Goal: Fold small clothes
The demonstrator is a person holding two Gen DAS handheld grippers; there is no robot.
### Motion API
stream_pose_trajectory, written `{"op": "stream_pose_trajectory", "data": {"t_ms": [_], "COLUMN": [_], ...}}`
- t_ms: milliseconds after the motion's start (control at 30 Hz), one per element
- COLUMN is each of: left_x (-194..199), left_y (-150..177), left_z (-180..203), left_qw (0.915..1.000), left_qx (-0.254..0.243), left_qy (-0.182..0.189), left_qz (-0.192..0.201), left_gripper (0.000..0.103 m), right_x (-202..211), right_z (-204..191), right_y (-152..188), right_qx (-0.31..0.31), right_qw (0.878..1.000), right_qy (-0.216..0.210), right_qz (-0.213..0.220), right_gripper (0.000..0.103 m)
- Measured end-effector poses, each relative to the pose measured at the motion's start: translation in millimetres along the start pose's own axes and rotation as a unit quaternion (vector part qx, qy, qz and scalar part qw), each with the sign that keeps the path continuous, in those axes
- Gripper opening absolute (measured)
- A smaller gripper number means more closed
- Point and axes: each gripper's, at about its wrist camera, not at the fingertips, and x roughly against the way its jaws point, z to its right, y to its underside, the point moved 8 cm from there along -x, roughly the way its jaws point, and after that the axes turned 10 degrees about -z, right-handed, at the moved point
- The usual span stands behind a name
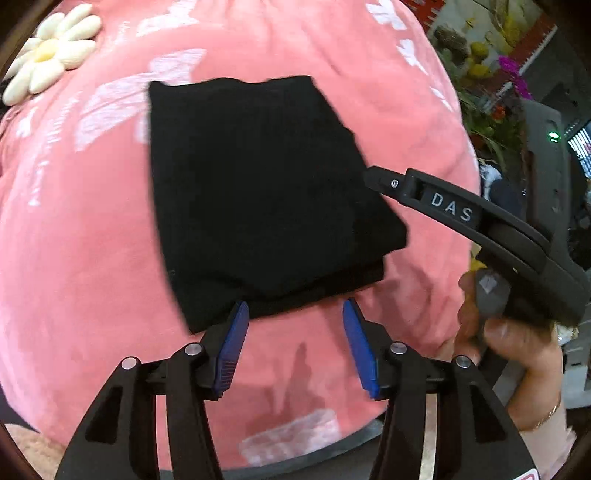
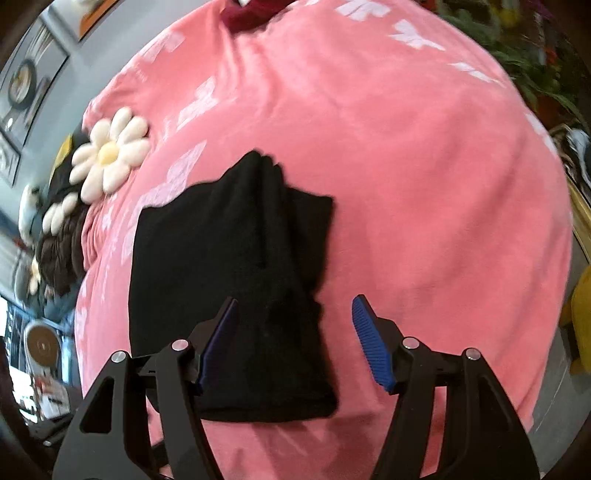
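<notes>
On the pink blanket (image 1: 74, 240), with its pale printed patterns, a black garment (image 1: 251, 192) lies folded into a thick rectangle, and everything else is placed against it. In the left wrist view, far to the garment's upper left, a cream daisy-shaped cushion (image 1: 51, 51) rests near the blanket's edge. Just below the garment's near edge, the left gripper (image 1: 295, 347) hovers with its jaws wide apart, gripping nothing; its left blue pad (image 1: 231, 350) overlaps the corner of the cloth, though contact cannot be judged. To the garment's right, the right gripper (image 1: 373, 179) reaches in from the side, its dark tip at the cloth's right edge, held by a hand (image 1: 517, 347). Beyond it, flowers and plants (image 1: 487, 74) crowd the background.

In the right wrist view, the daisy-shaped cushion (image 2: 109, 153) sits to the garment's upper left, beside a dark brown fuzzy item (image 2: 62, 243). The black garment (image 2: 229, 280) lies in layered folds on the pink blanket (image 2: 424, 184). The right gripper (image 2: 295, 339) is poised over the garment's near half, jaws spread open, holding nothing. A dark red item (image 2: 251, 13) shows at the blanket's far edge.
</notes>
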Motion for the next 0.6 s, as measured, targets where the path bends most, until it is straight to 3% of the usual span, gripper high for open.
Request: {"op": "stream_pose_trajectory", "data": {"t_ms": [67,100,133,167,200,267,300,367,433,467,533,567,600], "left_x": [3,3,4,5,4,7,12,14,13,13,13,13,14], "left_y": [5,8,10,12,13,20,27,28,29,31,28,26,23], "left_z": [-13,-15,-19,-24,-26,-37,-45,-52,-60,-64,-71,-76,-81], "left_qw": [0.9999,0.9998,0.9997,0.9995,0.9993,0.9988,0.9987,0.9987,0.9984,0.9981,0.9963,0.9946,0.9923], "left_qx": [0.013,0.017,0.024,0.031,0.036,0.048,0.05,0.051,0.056,0.061,0.081,0.094,0.108], "left_qy": [-0.008,-0.008,-0.008,-0.01,-0.01,-0.008,-0.005,-0.008,-0.008,-0.002,0.027,0.044,0.062], "left_qz": [-0.002,-0.003,-0.002,-0.002,-0.004,-0.007,-0.007,-0.003,-0.004,-0.007,-0.01,-0.008,-0.006], "left_gripper": [0.053,0.053,0.055,0.056,0.056,0.056,0.056,0.061,0.062,0.062,0.062,0.064,0.064], "right_x": [-10,-17,-23,-25,-18,12,27,19,-15,-17,0,13,19], "right_z": [-3,-5,-8,-13,-18,-29,-29,-16,7,10,-2,-7,-8], "right_y": [6,10,15,17,16,13,14,24,44,45,33,23,18], "right_qx": [0.006,0.012,0.022,0.028,0.031,0.037,0.034,0.016,-0.001,-0.006,0.015,0.023,0.025], "right_qw": [1.0,0.999,0.998,0.998,0.998,0.998,0.998,0.999,0.994,0.994,0.997,0.998,0.999], "right_qy": [0.009,0.013,0.005,-0.005,-0.019,-0.052,-0.048,-0.025,0.043,0.054,0.047,0.045,0.042], "right_qz": [-0.021,-0.036,-0.051,-0.061,-0.053,-0.019,-0.005,-0.03,-0.097,-0.1,-0.058,-0.023,-0.012], "right_gripper": [0.061,0.056,0.043,0.012,0.009,0.008,0.008,0.009,0.009,0.01,0.013,0.018,0.034]}}
